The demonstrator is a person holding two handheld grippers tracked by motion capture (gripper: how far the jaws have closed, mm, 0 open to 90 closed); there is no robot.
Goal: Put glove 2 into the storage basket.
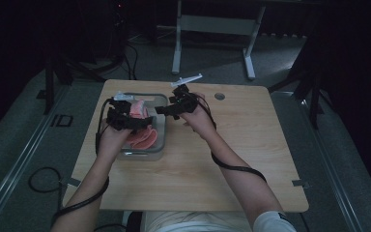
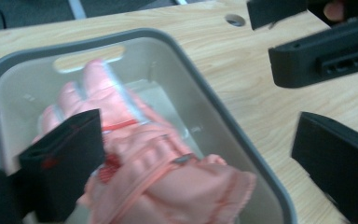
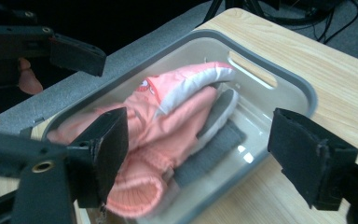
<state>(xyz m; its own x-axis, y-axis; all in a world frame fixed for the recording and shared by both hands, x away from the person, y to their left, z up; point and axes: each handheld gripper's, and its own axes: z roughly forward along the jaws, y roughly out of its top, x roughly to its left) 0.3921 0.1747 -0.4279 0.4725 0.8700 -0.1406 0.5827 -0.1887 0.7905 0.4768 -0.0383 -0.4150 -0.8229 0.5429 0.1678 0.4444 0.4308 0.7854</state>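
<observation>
A grey plastic bin (image 1: 160, 145) on the left part of the wooden table (image 1: 212, 164) holds pink gloves (image 1: 143, 137). My left gripper (image 1: 125, 117) hovers over the bin, jaws wide open. In the left gripper view, the left gripper (image 2: 198, 140) frames a pink glove (image 2: 154, 163) lying in the bin (image 2: 186, 88). My right gripper (image 1: 173, 107) hangs at the bin's far right edge, open too. From the right gripper (image 3: 200, 140), a pink glove (image 3: 177, 121) with a white and grey underside lies in the bin (image 3: 307, 95). Neither gripper holds anything.
A round cable hole (image 1: 219, 96) is in the table at the back, right of the grippers. A white desk frame (image 1: 212, 24) stands on the floor behind the table. Cables run along both forearms.
</observation>
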